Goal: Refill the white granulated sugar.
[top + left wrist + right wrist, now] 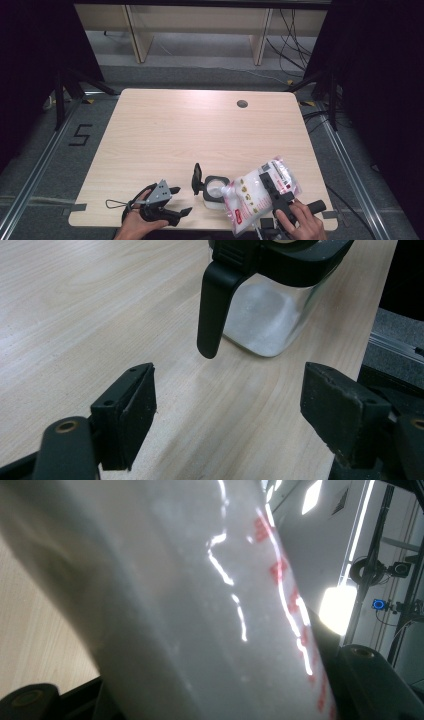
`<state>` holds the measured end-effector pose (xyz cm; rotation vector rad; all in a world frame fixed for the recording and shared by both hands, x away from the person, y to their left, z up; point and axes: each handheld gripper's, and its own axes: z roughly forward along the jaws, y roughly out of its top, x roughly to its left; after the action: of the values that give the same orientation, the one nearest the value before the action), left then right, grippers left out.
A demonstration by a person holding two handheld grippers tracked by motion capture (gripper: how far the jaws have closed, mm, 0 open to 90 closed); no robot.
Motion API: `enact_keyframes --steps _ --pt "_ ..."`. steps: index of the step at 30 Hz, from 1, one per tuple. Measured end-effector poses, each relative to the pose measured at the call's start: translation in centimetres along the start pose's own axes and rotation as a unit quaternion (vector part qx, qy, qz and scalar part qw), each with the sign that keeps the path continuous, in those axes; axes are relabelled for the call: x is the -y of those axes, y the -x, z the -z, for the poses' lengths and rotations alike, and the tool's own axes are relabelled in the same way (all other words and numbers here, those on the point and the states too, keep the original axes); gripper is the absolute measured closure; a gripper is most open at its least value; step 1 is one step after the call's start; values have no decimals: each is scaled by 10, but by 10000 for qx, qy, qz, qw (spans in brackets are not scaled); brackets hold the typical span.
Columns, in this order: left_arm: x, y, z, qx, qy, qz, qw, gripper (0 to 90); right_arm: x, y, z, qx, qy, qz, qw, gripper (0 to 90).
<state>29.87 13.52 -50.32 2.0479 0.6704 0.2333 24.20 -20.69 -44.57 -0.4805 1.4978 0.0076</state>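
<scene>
Right gripper clenched on white refill pouch, tilted, spout over open glass jar at near worktop edge; left gripper released, jaws apart, just left of jar, holding nothing

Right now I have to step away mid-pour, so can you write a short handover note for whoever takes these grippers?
Right gripper: shut on the bag, tilted with its corner over the jar.
Left gripper: open, empty, resting on the table just left of the jar, jaws facing its flipped-up lid.
Done: jar open, white grains already inside.
Left: finish pouring, set the bag down, close the lid.
</scene>
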Motion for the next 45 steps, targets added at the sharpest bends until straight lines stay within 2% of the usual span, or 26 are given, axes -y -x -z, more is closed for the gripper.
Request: enact_keyframes --steps 3,4,5,7,9,11,13,18,22,26,31,32,33,35,41,42,43,45 --pt "0 1 0 -11 47 77 10000 221 0 0 0 2 0 -6 10000 481" --pt "0 1 0 -30 67 77 9999 220 0 -1 0 -68 -54 -42 10000 482" --pt "0 1 1 -26 4 71 10000 220 0 -1 1 -62 -54 -39 10000 482" --pt "-1 -2 2 -41 -66 -157 9998 220 0 -1 1 -62 -53 -43 10000 483" --pt "0 1 0 -36 51 81 9999 220 0 0 0 7 9 4 10000 484" --pt "-1 1 1 -67 -14 53 10000 220 0 -1 0 8 18 -21 10000 485" --pt "-1 -2 2 -40 -26 -132 9999 220 0 0 0 -3 12 -10 10000 486" --pt "-1 -1 2 -41 13 -84 10000 220 0 -1 0 -1 14 -8 10000 488" --pt "-1 -2 2 -26 -24 -130 9999 221 0 -1 -1 -12 32 -19 10000 489" --pt "-1 0 1 -60 7 40 10000 221 0 -1 0 -4 16 16 10000 489" --pt "-1 0 1 -54 13 48 10000 221 0 -1 0 -2 19 11 10000 490" --pt "-1 -1 2 -48 -43 -48 10000 221 0 0 0 -10 17 -3 10000 490" --pt "-1 -1 2 -42 -20 -58 10000 221 0 -1 -1 -12 19 -5 10000 490" --pt "-1 1 2 -44 -19 37 10000 223 0 -1 -1 -27 15 12 10000 491" --pt "-1 -2 2 -27 -26 -140 9999 226 0 -1 0 -10 21 16 10000 491" --pt "-1 0 2 -38 -13 19 10000 227 0 -1 0 -14 20 19 10000 491" --pt "-1 1 1 -42 -2 43 10000 230 0 -1 0 -21 19 16 10000 491" --pt "-1 -1 1 -25 6 -104 9999 231 0 -1 0 -23 20 8 10000 492"
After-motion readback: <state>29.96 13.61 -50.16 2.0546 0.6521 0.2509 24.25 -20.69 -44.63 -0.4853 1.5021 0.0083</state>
